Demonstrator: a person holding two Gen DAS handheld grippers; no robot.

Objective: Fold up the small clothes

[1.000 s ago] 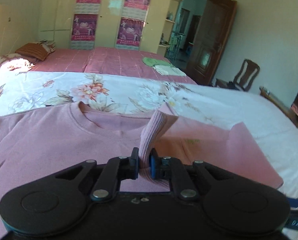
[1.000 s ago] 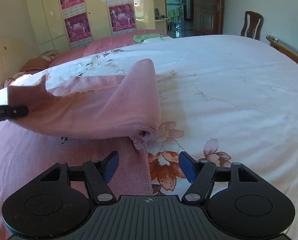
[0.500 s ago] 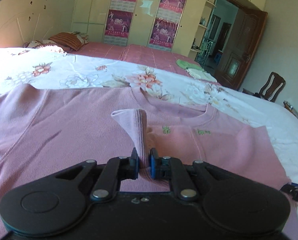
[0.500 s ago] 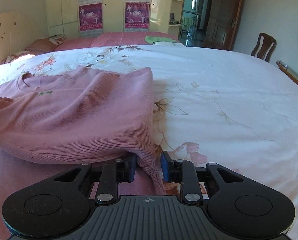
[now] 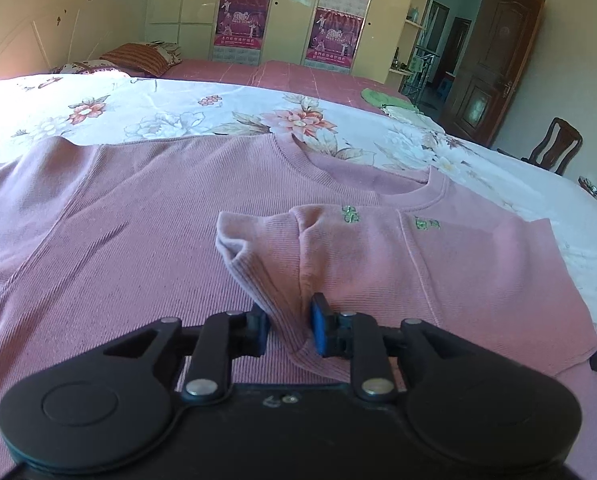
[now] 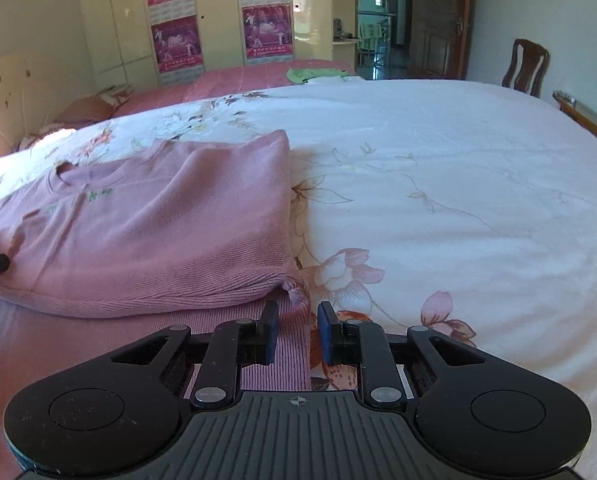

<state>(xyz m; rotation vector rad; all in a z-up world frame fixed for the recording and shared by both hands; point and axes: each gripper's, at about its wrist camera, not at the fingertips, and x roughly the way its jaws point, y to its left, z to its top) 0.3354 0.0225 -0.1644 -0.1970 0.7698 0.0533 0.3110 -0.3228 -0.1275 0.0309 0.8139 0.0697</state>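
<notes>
Looking along my left tongs (image 5: 285, 326), I see the blue pads (image 5: 319, 330) parted a little, with a ridge of the pink sweater (image 5: 138, 248) rising between them; the cloth touches the left pad, but I cannot tell whether it is truly pinched or just lying there. That sweater lies spread on the floral bedsheet (image 5: 170, 116), its right side folded over onto the body, small green embroidery (image 5: 350, 214) showing just below the neckline (image 5: 362, 190). Over on the right wrist view, my right tongs (image 6: 297, 336) stand partly open with nothing gripped: the frayed corner of the folded sweater flap (image 6: 296, 294) sits just ahead of the tips, apart from both pads, and the lower layer of the sweater runs beneath the left finger (image 6: 268, 334). Beyond the sweater's folded edge the sheet stretches white and bare-looking toward a wooden chair (image 6: 526, 66) by the door (image 6: 438, 20). Behind the sweater, past the sheet, a pink bed (image 5: 282, 76) carries a green cloth (image 5: 382, 98), and posters (image 5: 240, 20) hang on the wardrobe.
</notes>
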